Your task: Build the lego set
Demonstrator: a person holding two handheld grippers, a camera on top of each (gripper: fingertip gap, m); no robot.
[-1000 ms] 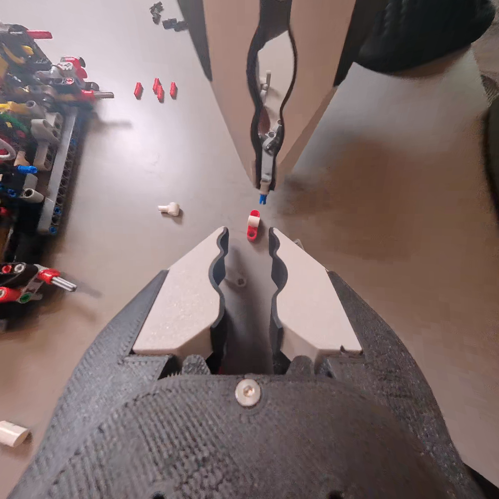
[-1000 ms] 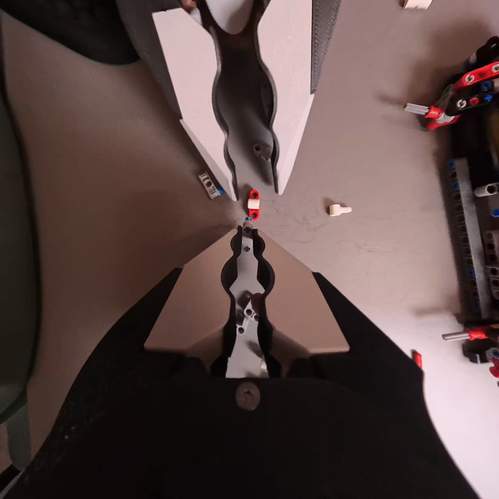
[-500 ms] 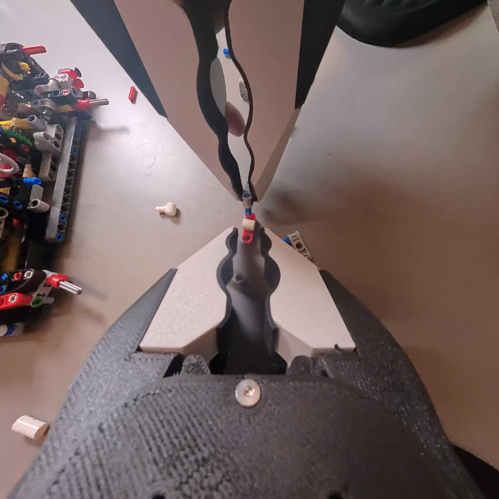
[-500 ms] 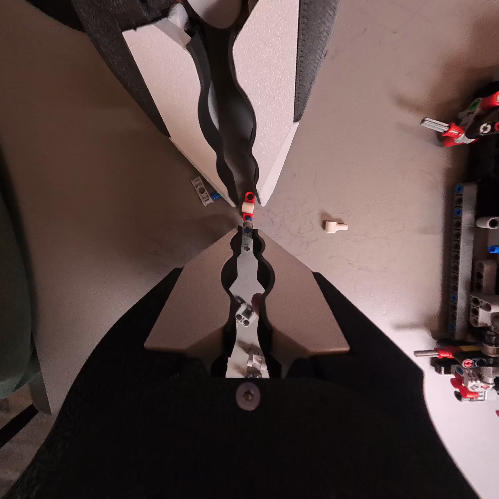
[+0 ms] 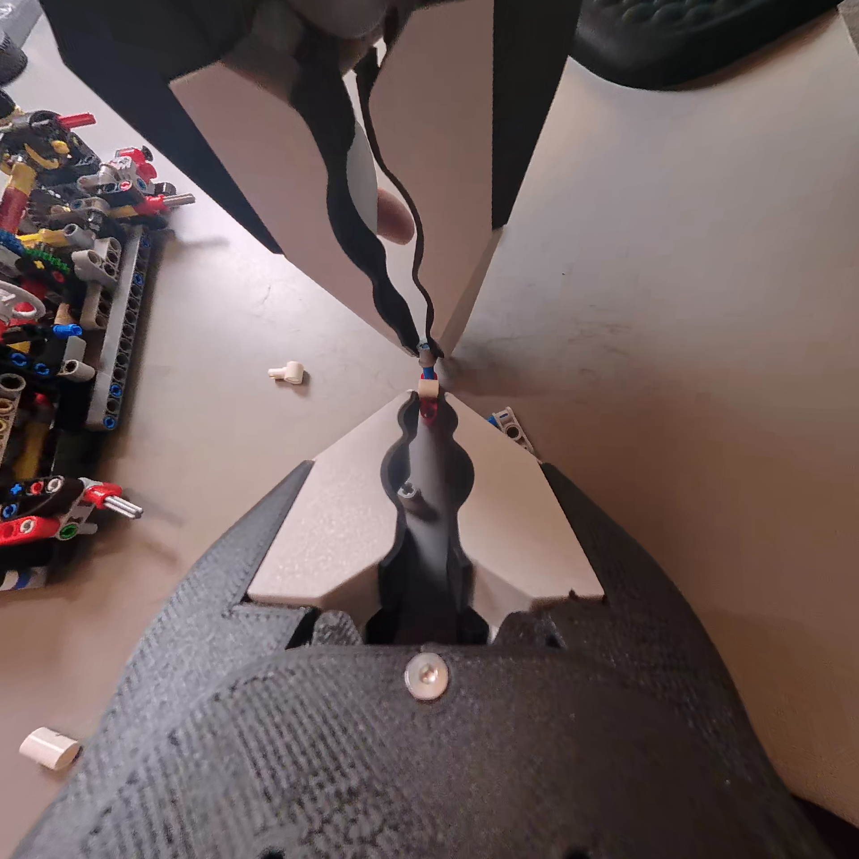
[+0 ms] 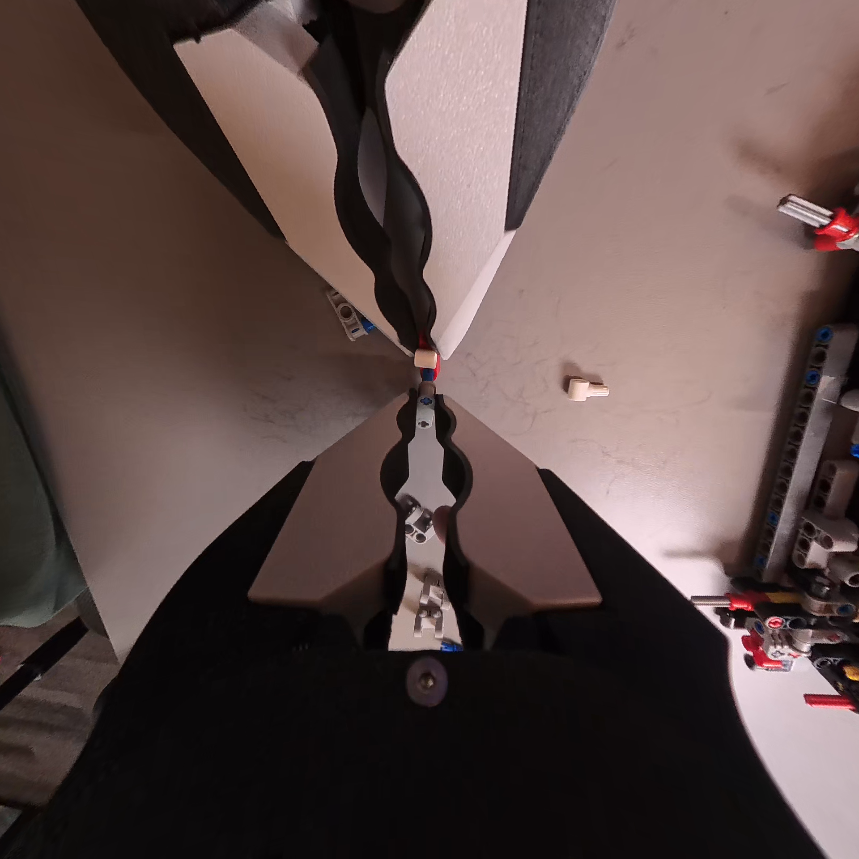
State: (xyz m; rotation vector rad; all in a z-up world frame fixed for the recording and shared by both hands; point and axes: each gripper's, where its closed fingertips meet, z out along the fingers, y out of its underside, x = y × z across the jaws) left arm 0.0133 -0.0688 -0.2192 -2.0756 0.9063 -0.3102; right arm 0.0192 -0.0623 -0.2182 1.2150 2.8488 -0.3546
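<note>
My left gripper [image 5: 426, 399] is shut on a small red connector [image 5: 430, 410] with a cream bush [image 5: 427, 388] on it, held above the table. My right gripper [image 6: 424, 399] is shut on a thin grey beam [image 6: 424, 414] with a blue pin [image 6: 428, 374] at its tip. The two grippers face each other tip to tip. The blue pin [image 5: 428, 372] touches the end of the red connector; I cannot tell how far it is in. The right gripper [image 5: 425, 349] comes in from the top of the left wrist view, the left gripper [image 6: 425, 346] from the top of the right wrist view.
The part-built lego model [image 5: 69, 279] lies at the left, and it also shows in the right wrist view [image 6: 813, 511]. Loose on the table [image 5: 697, 325]: a cream peg [image 5: 288, 373], a short grey beam [image 5: 511, 425], a cream tube [image 5: 49, 746], small grey pieces [image 6: 416, 516]. The tips of both grippers are at nearly the same place.
My left gripper has shut on the red connector and lifted it off the table. The right gripper has come closer, and its blue pin now meets the connector.
</note>
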